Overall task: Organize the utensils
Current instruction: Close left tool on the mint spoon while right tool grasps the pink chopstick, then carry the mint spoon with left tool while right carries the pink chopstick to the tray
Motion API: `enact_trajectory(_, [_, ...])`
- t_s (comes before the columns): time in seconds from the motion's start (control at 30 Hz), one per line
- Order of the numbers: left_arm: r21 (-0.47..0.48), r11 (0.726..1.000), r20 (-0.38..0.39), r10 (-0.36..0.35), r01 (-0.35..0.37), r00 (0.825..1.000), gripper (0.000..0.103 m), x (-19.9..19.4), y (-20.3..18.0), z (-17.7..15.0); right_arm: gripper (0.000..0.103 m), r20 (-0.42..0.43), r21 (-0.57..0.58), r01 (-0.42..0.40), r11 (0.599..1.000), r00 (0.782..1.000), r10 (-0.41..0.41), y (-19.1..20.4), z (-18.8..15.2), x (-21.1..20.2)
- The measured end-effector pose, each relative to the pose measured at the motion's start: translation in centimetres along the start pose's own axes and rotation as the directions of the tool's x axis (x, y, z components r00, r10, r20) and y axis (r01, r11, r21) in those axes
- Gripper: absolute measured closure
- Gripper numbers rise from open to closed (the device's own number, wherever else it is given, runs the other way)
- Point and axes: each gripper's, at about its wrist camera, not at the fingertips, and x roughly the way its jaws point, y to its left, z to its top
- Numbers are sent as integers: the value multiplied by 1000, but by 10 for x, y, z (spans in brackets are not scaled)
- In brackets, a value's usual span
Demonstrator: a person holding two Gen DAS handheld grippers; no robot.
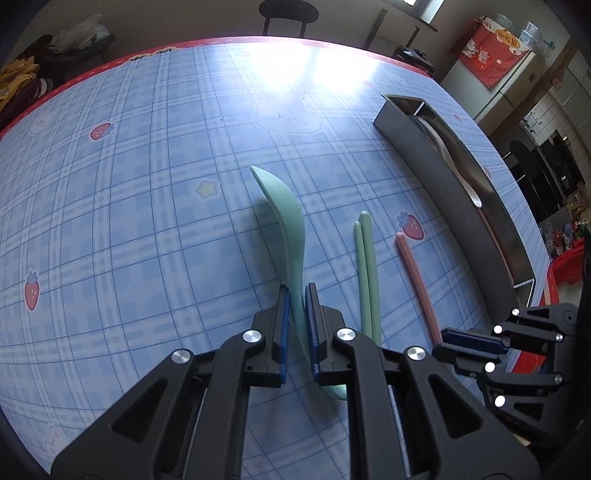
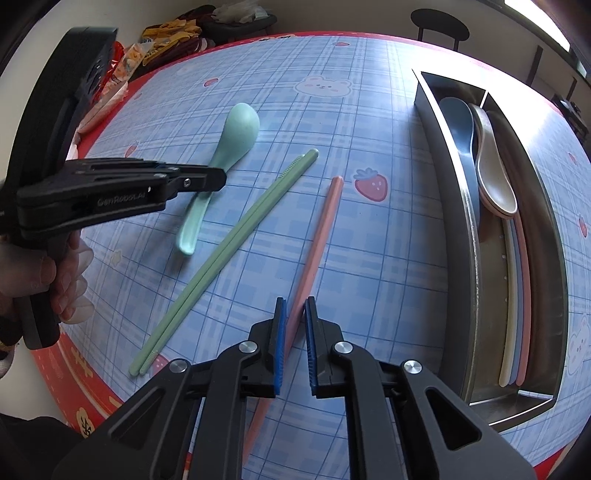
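Observation:
A green spoon (image 1: 286, 218) lies on the blue plaid tablecloth; it also shows in the right wrist view (image 2: 236, 136). My left gripper (image 1: 296, 295) straddles its handle, jaws narrowly apart on either side, not clamped; it appears in the right wrist view (image 2: 207, 179). A pair of green chopsticks (image 1: 366, 273) (image 2: 229, 240) lies beside the spoon. A single pink chopstick (image 1: 419, 284) (image 2: 317, 247) lies to their right. My right gripper (image 2: 294, 302) straddles the pink chopstick with a small gap on each side; its fingers (image 1: 469, 341) show in the left wrist view.
A steel utensil tray (image 2: 472, 229) (image 1: 417, 147) stands on the right, holding a blue spoon (image 2: 460, 125), a beige spoon (image 2: 495, 177) and several chopsticks (image 2: 515, 306). The table's red border (image 2: 74, 373) runs near me. Bags (image 2: 166, 33) and a chair (image 2: 439, 22) stand beyond the table.

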Motion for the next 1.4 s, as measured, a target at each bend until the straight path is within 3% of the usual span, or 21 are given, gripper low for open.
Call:
enact_trajectory(0.3, [-20,1000,-11,1,-1,1000,91,-19,14,-42,93,-3,-2,18,1000,1000,-18,2,0,1])
enact_trajectory(0.47, [-89,996,8,-13,13,1000,91,-28,20,-61,94,-1,9,16,1000,1000,-16,3,-1,1])
enact_trajectory(0.8, [-165,986,1,0,0,1000,92,-46,26,-84,97,36,80,-47,996,998,44,-3,-5,-11])
enact_trajectory(1.4, [-123,992,55,0,7,999,92,-88,14,-82,97,175,145,-136,980,978,110,-16,-11,-54])
